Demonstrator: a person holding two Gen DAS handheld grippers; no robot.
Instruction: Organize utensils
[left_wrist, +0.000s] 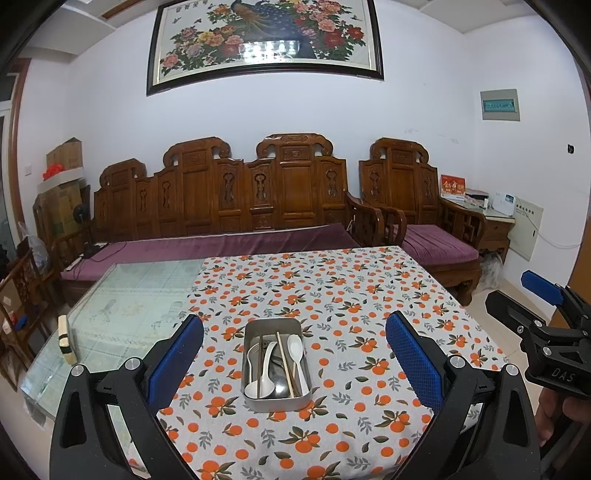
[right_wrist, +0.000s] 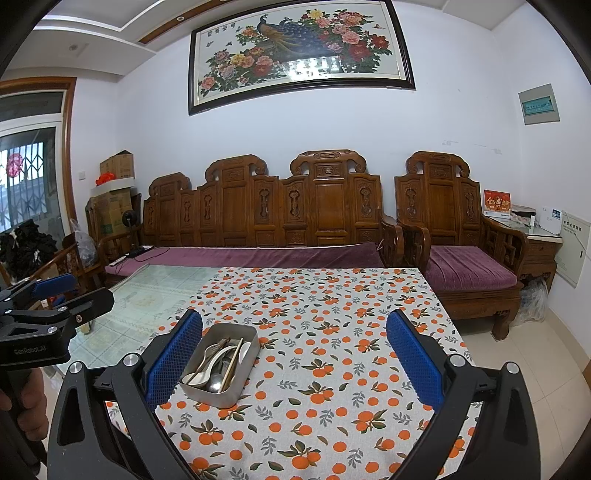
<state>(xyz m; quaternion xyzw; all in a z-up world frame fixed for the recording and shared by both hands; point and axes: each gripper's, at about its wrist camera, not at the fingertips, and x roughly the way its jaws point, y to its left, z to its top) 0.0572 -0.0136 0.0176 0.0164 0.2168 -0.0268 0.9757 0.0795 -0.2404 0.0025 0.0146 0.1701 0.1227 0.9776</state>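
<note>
Home living room: carved wooden sofa (left_wrist: 221, 195), peacock painting (left_wrist: 264, 37).

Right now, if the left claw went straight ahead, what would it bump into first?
Probably the rectangular metal tin of white spoons and chopsticks: it sits centred between the open left claw's blue fingers, on the orange-patterned tablecloth. Depth is hard to judge.

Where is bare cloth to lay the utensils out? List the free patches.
Free: the tablecloth right of the metal tin, its strip beyond the tin toward the sofa, and the near edge. Crowded only inside the tin, with spoons and chopsticks.
</note>
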